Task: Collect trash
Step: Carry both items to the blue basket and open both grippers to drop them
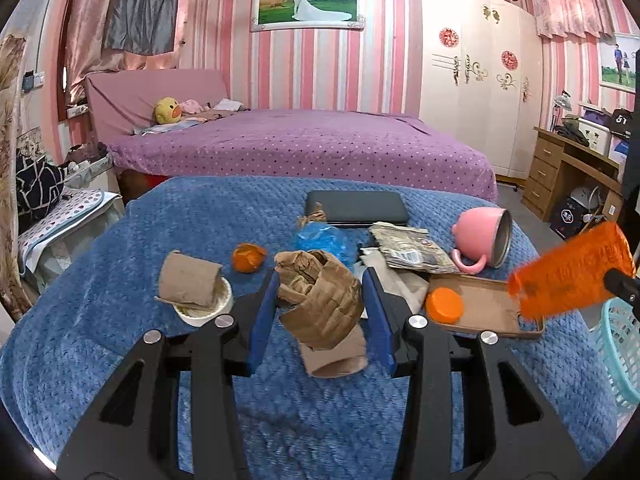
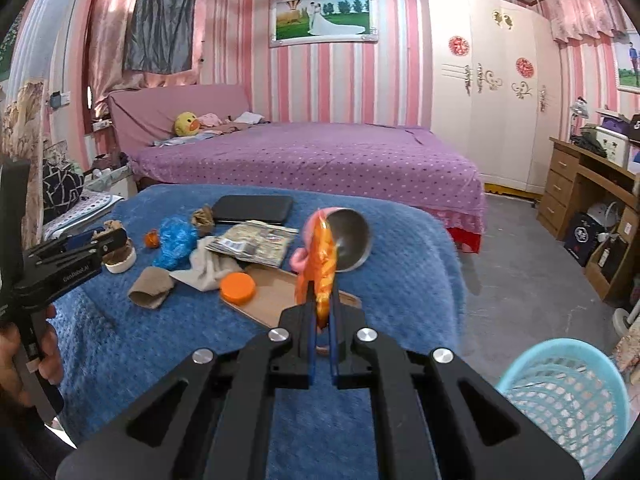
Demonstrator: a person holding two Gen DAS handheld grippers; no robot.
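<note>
Orange wrapper sits pinched between my right gripper's closed fingers, its long axis standing up out of them, above the near right of the blue table. The basket lies lower and to the right, just off the table edge, so I judge the next move is a swing right and down. I see nothing in it, though its bottom is hidden. My left gripper is spread around a crumpled paper bag; I cannot tell if the pads touch. A cardboard tray holds an orange lid.
</note>
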